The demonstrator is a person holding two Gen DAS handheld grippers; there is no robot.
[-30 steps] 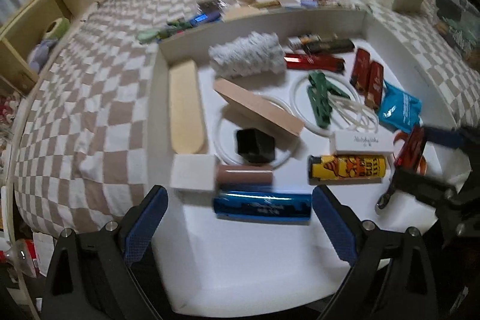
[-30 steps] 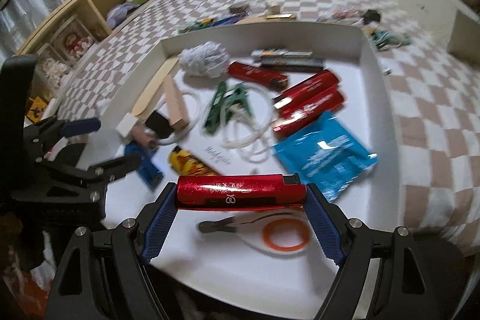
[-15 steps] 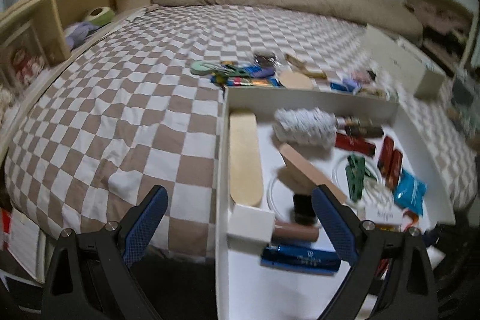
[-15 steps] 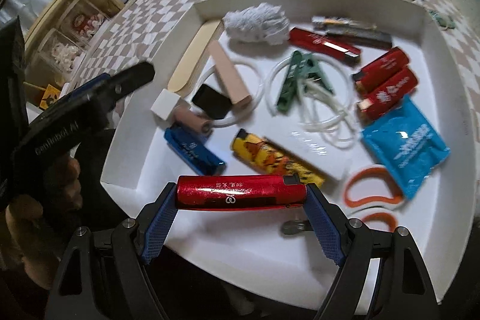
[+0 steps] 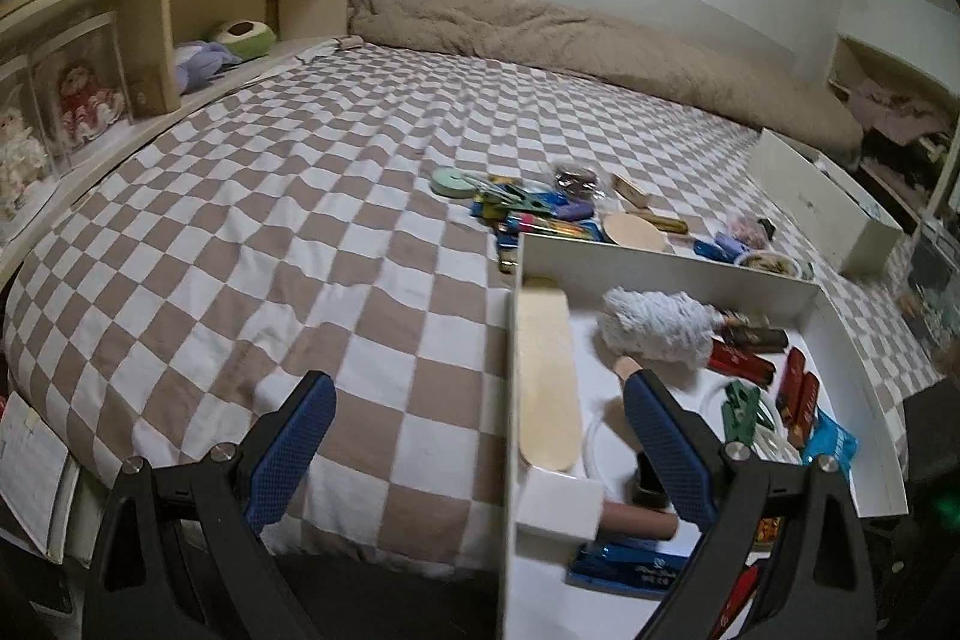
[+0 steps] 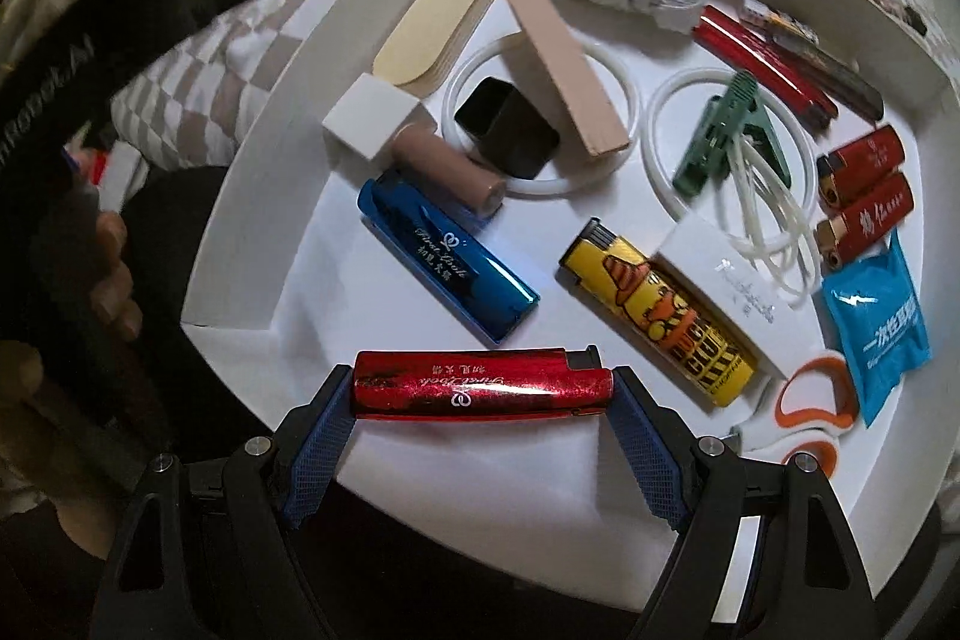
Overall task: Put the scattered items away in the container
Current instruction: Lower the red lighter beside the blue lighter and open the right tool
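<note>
While my right tongs clamp a red lighter endwise above the near edge of the white tray, my left tongs hang released over the checkered bed, and more scattered items lie beyond the tray's far wall.

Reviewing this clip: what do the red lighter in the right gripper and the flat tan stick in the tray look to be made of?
Red lighter: glossy metallic-looking shell, probably foil or lacquer over plastic or metal; bright streaky highlights and printed lettering show. Flat tan stick: pale matte wood by its look, rounded end, stacked thin edges hinting at several sticks.
</note>
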